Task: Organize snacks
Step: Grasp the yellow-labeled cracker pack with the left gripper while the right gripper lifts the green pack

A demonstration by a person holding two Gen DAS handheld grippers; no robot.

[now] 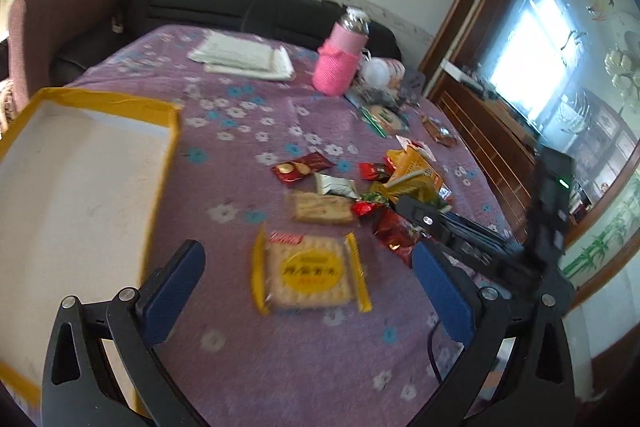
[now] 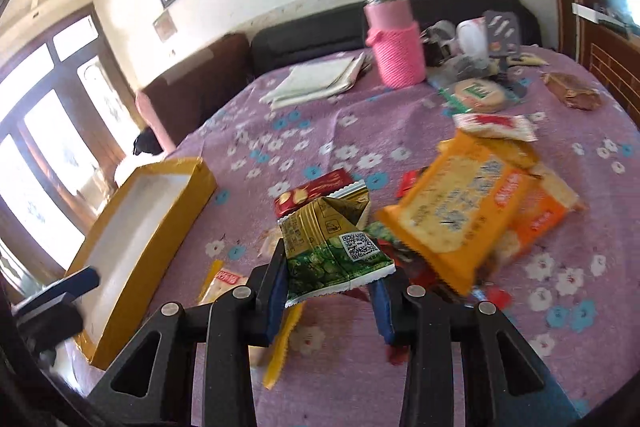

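My right gripper [image 2: 330,291] is shut on a green and gold snack packet [image 2: 336,247] and holds it just above the purple flowered tablecloth [image 2: 280,131]. Behind it lies a pile of snacks topped by an orange cracker pack [image 2: 452,203], with a red packet [image 2: 316,187] to its left. My left gripper [image 1: 308,251] stands open over a yellow-edged cracker packet [image 1: 308,275] that lies flat on the cloth; nothing is between its pads. A shallow white box with a yellow rim [image 1: 120,101] sits at the left and looks bare inside; its yellow wall [image 2: 160,239] also shows in the right wrist view.
A bottle in a pink knitted sleeve [image 1: 340,63] stands at the back, next to a folded white cloth [image 1: 244,55]. Cups and more packets [image 2: 480,91] crowd the far right corner. A black sofa [image 1: 240,7] runs behind the table and a wooden cabinet [image 1: 500,147] along its right.
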